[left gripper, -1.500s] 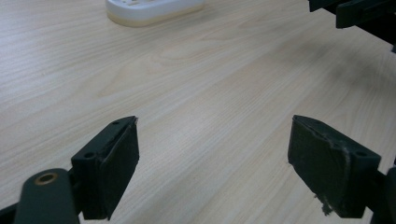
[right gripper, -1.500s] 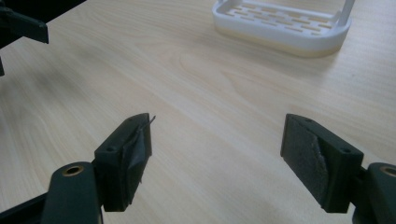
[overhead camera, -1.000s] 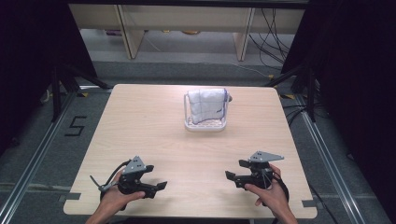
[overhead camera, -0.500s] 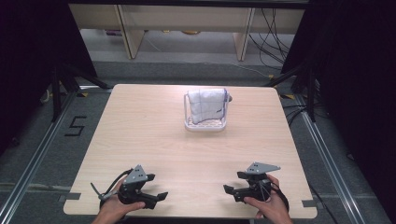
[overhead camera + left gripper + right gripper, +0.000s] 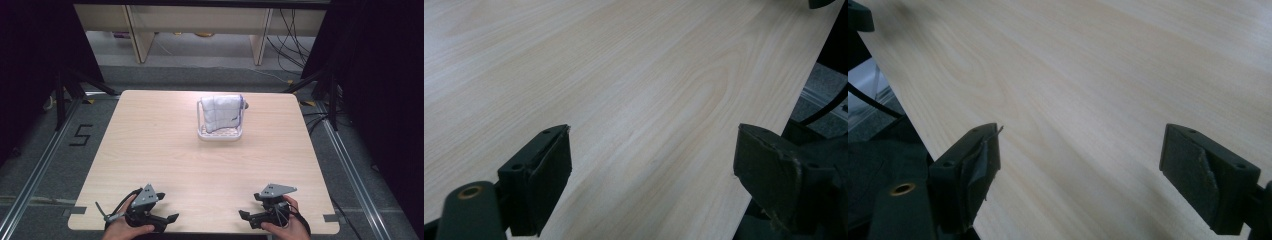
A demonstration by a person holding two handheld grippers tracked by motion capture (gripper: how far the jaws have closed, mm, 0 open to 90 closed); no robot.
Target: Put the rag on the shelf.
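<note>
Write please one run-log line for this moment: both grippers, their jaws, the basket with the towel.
left gripper: open, empty, near table edge | right gripper: jaws just opening, empty, near edge | towel: folded, in white basket, far side, untouched

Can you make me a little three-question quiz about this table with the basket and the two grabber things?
1. True or false: the white folded cloth stands inside the white basket.
2. Where are the left gripper and the right gripper? A) next to the basket B) near the table's front edge, far from the basket C) down on the floor
3. Fill in: both grippers have their jaws ____, with only bare wooden table between them.

Key: 1 true. 2 B. 3 open.
</note>
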